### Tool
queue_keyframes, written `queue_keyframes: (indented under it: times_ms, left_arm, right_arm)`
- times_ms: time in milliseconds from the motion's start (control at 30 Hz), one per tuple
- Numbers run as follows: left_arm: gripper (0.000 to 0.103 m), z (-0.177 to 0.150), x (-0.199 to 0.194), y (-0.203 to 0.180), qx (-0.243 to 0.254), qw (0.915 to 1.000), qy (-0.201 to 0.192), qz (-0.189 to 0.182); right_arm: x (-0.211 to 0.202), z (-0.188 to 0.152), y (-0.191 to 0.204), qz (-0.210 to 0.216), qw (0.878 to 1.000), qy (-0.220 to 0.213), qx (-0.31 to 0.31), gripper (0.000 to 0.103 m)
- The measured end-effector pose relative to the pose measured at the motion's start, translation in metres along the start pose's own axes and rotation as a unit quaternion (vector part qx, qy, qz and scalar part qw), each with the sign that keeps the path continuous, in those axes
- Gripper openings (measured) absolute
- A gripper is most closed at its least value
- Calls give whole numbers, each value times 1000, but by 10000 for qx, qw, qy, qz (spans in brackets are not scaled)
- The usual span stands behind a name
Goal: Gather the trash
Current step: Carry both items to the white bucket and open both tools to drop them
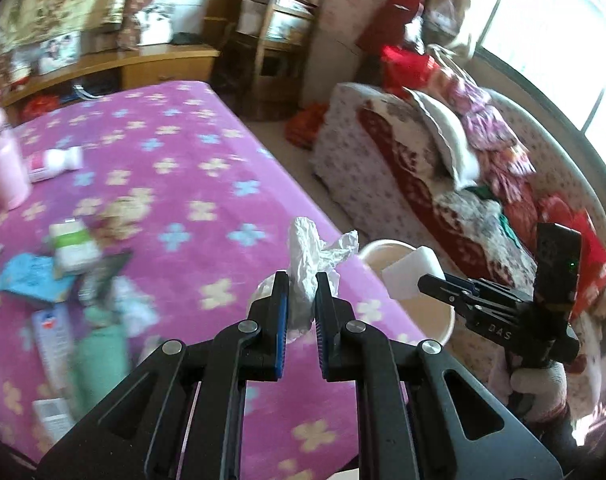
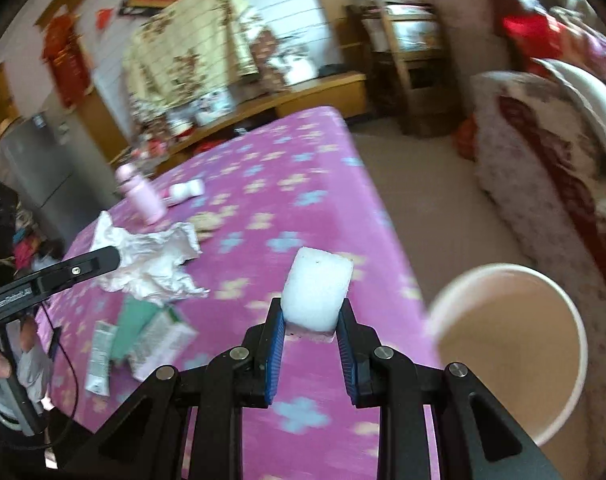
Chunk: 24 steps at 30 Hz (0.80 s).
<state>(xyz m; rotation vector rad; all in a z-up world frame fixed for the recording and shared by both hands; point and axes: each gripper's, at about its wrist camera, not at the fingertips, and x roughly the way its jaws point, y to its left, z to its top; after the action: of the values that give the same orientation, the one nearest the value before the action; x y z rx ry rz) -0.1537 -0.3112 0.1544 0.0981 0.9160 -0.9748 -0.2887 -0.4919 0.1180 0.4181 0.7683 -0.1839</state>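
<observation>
Between the left gripper [image 1: 302,276] jaws we clamp crumpled tissue [image 1: 309,256]: light, soft, best pinched mid-wad. We judge the right gripper's [image 2: 310,314] white foam block [image 2: 317,288] springy, clamped low; both hang over the table [image 2: 303,168] edge beside the bin [image 2: 575,360].

Bottle [image 2: 140,195] on table [image 2: 303,168]; bin [image 2: 507,354] beside table's right edge.

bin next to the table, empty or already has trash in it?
Looks empty: the right wrist view shows only bare tan inner wall of the bin; its very bottom is out of frame.
</observation>
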Motion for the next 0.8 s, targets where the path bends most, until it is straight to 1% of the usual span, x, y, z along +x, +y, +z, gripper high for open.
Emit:
queue_keyframes:
  times_ms: [67, 267, 400, 467, 500, 533, 567, 600, 633, 800]
  left_arm:
    - [10, 3, 19, -24, 101, 9998, 105, -108]
    - [10, 8, 69, -74, 221, 9987, 339, -296]
    - [10, 9, 101, -97, 219, 9980, 438, -387]
    - [11, 8, 113, -106, 208, 9978, 454, -440]
    - [12, 8, 119, -111, 219, 9976, 463, -473]
    - [17, 7, 123, -115, 234, 9973, 476, -514]
    - [22, 5, 129, -120, 247, 9968, 500, -567]
    - [32, 4, 133, -122, 256, 9965, 525, -600]
    - [38, 2, 136, -125, 269, 9962, 554, -611]
    - [39, -5, 143, -129, 376, 9960, 655, -485]
  right_arm:
    - [-9, -7, -29, -226, 9996, 4, 192, 24]
    - [-16, -27, -102, -774, 9943, 153, 714, 24]
    - [-12, -38, -133, -984, 9906, 256, 914, 24]
    - [-10, -41, -141, -1121, 9888, 285, 939, 24]
    - [-10, -42, -144, -1205, 9880, 288, 926, 26]
    - [-10, -43, -146, -1295, 9870, 288, 909, 32]
    - [-6, -42, -145, -1367, 9860, 289, 906, 35]
    - [-6, -44, -147, -1415, 9854, 281, 908, 42]
    - [-6, -44, -148, -1439, 9849, 267, 921, 46]
    - [-2, -49, -156, -1418, 9841, 257, 1034, 47]
